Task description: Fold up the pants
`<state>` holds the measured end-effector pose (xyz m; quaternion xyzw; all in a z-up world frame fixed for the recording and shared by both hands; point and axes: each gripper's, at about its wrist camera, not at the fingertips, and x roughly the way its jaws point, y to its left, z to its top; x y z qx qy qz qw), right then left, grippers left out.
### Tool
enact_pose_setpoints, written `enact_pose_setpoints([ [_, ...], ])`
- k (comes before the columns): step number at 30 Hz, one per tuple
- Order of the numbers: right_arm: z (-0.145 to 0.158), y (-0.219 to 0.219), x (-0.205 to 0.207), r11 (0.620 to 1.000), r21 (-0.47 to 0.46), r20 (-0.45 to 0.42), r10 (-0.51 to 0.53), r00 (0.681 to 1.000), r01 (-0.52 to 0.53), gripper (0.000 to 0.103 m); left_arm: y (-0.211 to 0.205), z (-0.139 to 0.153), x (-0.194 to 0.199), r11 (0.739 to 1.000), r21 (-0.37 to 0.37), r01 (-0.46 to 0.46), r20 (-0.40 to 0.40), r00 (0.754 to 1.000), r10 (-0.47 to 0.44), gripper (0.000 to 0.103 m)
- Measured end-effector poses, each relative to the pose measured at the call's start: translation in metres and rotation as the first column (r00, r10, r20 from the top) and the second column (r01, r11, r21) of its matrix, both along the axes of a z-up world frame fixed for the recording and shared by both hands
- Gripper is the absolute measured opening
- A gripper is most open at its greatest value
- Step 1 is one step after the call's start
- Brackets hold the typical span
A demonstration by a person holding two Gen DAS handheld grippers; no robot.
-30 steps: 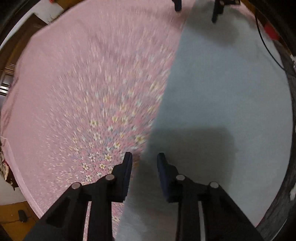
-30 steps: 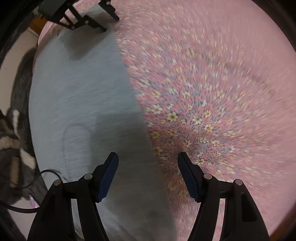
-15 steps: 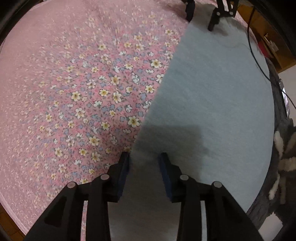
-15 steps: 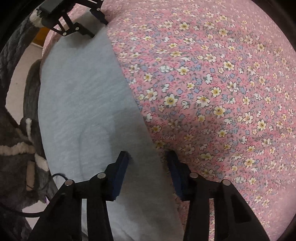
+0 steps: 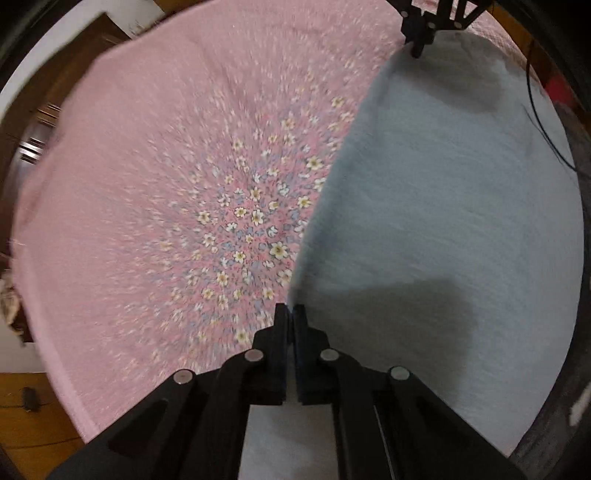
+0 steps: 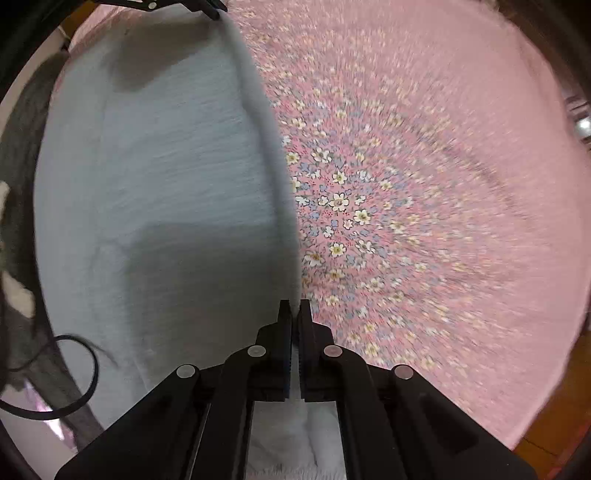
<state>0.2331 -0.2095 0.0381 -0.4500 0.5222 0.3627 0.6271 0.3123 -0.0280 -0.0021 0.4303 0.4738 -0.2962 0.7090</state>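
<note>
Light grey-blue pants (image 5: pixel 443 206) lie on a pink flowered cloth (image 5: pixel 155 192). My left gripper (image 5: pixel 290 314) is shut on the pants' straight edge, which runs away towards my right gripper (image 5: pixel 419 40) at the top of the left wrist view. In the right wrist view the pants (image 6: pixel 166 177) fill the left half. My right gripper (image 6: pixel 294 310) is shut on the same edge, which is lifted into a ridge. My left gripper (image 6: pixel 210 5) shows at the top, at the far end of the edge.
The pink flowered cloth (image 6: pixel 424 184) covers the surface beyond the pants. A black cable (image 6: pixel 74 369) loops at the lower left over dark fabric (image 6: pixel 18 155). A wooden floor (image 5: pixel 33 417) shows past the cloth's rim.
Both grippers have closed from open onto the pants' edge. The edge has risen off the cloth and both views have pulled back from it.
</note>
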Motion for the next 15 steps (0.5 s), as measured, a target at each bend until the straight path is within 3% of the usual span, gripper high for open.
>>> enact_pose_setpoints([
  [3,0.014,0.009,-0.041,0.999,-0.030,0.171,0.037,0.985,-0.033,0.004,-0.001,0.000,-0.039,1.000,0.014,-0.019,0.105,0.994,0.017,0.003],
  [6,0.021,0.021,-0.088,0.994,-0.086,0.335,0.092,0.938,-0.067,0.004,0.010,0.017,-0.085,0.998,-0.020,-0.058,0.221,0.973,0.061,0.002],
  [11,0.013,0.043,-0.200,0.964,-0.250,0.598,0.230,0.768,-0.094,0.003,0.006,0.017,-0.177,0.995,-0.045,-0.092,0.373,0.922,0.103,0.002],
  [15,-0.027,0.066,-0.284,0.923,-0.367,0.683,0.350,0.641,-0.114,0.003,0.011,0.023,-0.265,0.989,-0.067,-0.134,0.411,0.899,0.150,0.002],
])
